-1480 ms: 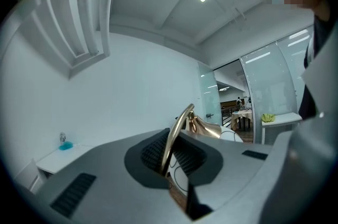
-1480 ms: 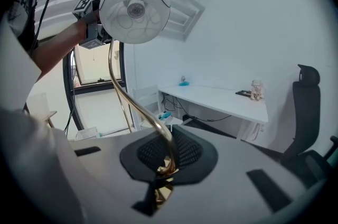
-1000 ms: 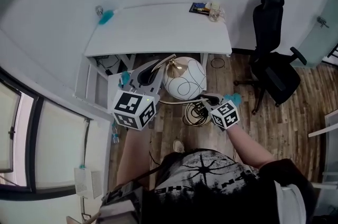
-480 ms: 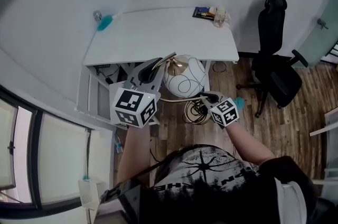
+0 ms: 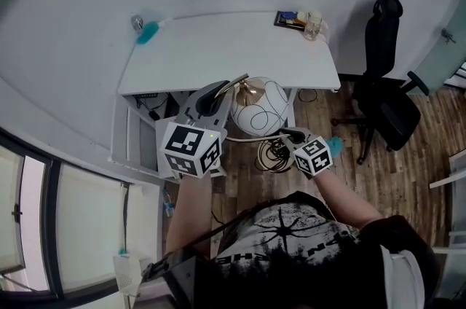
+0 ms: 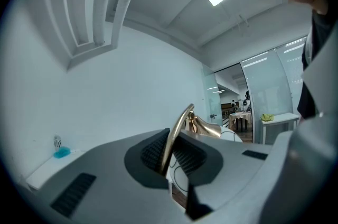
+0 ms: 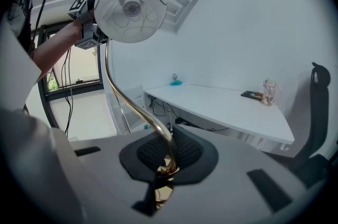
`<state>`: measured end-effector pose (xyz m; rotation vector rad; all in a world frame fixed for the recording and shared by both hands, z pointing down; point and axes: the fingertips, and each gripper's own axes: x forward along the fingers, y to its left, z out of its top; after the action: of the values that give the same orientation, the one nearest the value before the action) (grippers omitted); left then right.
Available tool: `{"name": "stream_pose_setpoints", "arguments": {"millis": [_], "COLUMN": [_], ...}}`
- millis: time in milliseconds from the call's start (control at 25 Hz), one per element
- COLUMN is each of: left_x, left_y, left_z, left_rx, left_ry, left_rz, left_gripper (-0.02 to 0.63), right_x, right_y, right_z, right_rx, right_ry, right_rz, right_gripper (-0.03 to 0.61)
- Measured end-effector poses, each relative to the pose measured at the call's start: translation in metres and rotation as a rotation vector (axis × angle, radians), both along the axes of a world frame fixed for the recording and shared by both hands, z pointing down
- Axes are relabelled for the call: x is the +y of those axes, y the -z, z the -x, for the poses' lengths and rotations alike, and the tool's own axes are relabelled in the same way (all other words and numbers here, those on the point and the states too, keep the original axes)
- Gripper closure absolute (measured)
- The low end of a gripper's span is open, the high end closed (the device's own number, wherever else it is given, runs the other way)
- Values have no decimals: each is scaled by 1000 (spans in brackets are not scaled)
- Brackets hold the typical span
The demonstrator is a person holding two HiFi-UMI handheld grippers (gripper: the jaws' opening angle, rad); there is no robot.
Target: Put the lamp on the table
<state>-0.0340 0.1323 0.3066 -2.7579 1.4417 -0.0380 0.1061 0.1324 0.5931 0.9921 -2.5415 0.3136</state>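
Firmly, left hand-held gripper [image 6: 167,155] pinches lamp [image 5: 256,108] (stem); right hand-held gripper [image 7: 167,158] too.

There is one lamp [image 5: 258,111], with a single white globe shade and a single gold stem, and two sets of tongs: the left tongs [image 6: 168,150] and the right tongs [image 7: 168,153]. One white desk [image 5: 218,52] carries three small things: one teal object [image 5: 146,31], one clear glass [image 5: 314,22] and one dark flat item [image 5: 287,18]. One black office chair [image 5: 386,92] stands on the floor.

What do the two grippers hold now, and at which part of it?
Both hold the lamp by its gold stem: left gripper near the shade, right gripper lower.
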Motion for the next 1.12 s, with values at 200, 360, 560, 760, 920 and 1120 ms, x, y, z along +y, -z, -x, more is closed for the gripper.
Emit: {"name": "stream_pose_setpoints", "arguments": {"millis": [200, 360, 560, 760, 920, 1120], "left_x": [-10, -18, -38, -66, -105, -151], "left_y": [-4, -7, -13, -19, -26, -30], "left_z": [10, 16, 22, 25, 24, 22], "left_rx": [13, 18, 17, 4, 4, 6], "left_ry": [10, 22, 45, 77, 89, 106], "left_rz": [6, 14, 29, 36, 61, 72], "left_gripper": [591, 591, 591, 591, 591, 591], "right_x": [-8, -16, -34, -63, -102, -150], "right_y": [-2, -5, -11, -19, -26, -30], "right_z": [6, 11, 17, 23, 23, 22], "right_rx": [20, 20, 18, 5, 4, 4], "right_ry": [7, 13, 38, 68, 83, 99], "right_rz": [14, 22, 31, 40, 59, 72], "right_gripper": [557, 557, 557, 557, 557, 557]}}
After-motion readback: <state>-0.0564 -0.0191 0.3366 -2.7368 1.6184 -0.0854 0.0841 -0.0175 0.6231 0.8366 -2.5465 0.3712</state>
